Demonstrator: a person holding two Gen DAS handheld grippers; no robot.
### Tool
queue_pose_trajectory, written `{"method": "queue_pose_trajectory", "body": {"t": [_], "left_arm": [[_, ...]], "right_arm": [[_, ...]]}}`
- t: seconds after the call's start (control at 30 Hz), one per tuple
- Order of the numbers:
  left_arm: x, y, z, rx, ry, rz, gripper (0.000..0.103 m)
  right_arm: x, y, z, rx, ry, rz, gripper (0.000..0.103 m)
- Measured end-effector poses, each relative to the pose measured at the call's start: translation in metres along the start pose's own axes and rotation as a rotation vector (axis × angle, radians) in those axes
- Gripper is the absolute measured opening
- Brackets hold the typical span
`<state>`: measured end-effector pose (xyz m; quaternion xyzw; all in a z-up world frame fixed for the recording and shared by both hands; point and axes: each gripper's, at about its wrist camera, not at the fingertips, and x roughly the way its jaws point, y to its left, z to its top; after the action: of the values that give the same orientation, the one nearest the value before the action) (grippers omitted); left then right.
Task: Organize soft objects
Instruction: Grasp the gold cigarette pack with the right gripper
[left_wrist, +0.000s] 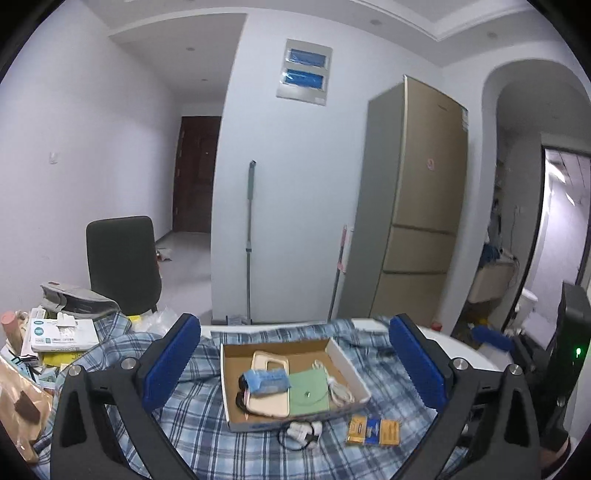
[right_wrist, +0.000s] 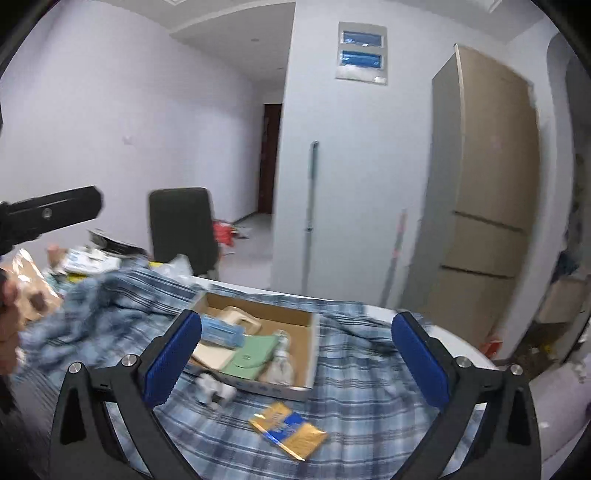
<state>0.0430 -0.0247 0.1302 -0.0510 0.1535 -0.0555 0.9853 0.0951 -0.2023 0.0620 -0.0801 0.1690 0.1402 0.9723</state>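
A blue plaid cloth (left_wrist: 207, 435) (right_wrist: 369, 387) lies rumpled over the round table. On it stands a shallow cardboard box (left_wrist: 236, 354) (right_wrist: 312, 354) holding a beige phone case (left_wrist: 269, 362), a blue pack (left_wrist: 267, 382), a green pouch (left_wrist: 308, 391) and a white cable (left_wrist: 338, 387). My left gripper (left_wrist: 294, 325) hangs open above the cloth, with nothing between its blue pads. My right gripper (right_wrist: 295, 319) is open too and holds nothing. A yellow and blue packet (left_wrist: 373, 430) (right_wrist: 288, 428) and a white plug (left_wrist: 301, 432) lie on the cloth in front of the box.
Boxes (left_wrist: 62, 334), a grey bag (left_wrist: 74, 301) and a brown paper bag (left_wrist: 22, 402) crowd the table's left. Behind it stand a dark chair (left_wrist: 123, 262), a mop (left_wrist: 249, 240) and a gold fridge (left_wrist: 417, 206). The table's white edge (left_wrist: 472, 354) shows at the right.
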Motion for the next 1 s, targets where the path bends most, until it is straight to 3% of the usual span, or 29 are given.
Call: {"method": "queue_pose_trajectory", "body": {"t": [0.07, 0.2, 0.5, 0.67, 0.83, 1.0], "left_arm": [[0.001, -0.002, -0.010, 0.022, 0.032, -0.031, 0.103], [0.010, -0.007, -0.032, 0.039, 0.078, -0.054, 0.103], [0.053, -0.012, -0.090, 0.063, 0.191, -0.051, 0.103], [0.072, -0.011, -0.116, 0.113, 0.228, -0.018, 0.103], [0.077, -0.006, -0.128, 0.148, 0.183, 0.023, 0.103], [0.083, 0.000, -0.130, 0.124, 0.194, 0.018, 0.103]], "right_arm": [[-0.001, -0.001, -0.009, -0.010, 0.002, -0.049, 0.103], [0.004, -0.010, -0.026, 0.078, 0.043, 0.048, 0.103], [0.020, -0.003, -0.061, 0.034, 0.064, 0.005, 0.103], [0.040, -0.002, -0.079, 0.045, 0.140, 0.058, 0.103], [0.048, -0.011, -0.084, 0.076, 0.193, 0.069, 0.102], [0.063, -0.022, -0.086, 0.025, 0.286, -0.016, 0.098]]}}
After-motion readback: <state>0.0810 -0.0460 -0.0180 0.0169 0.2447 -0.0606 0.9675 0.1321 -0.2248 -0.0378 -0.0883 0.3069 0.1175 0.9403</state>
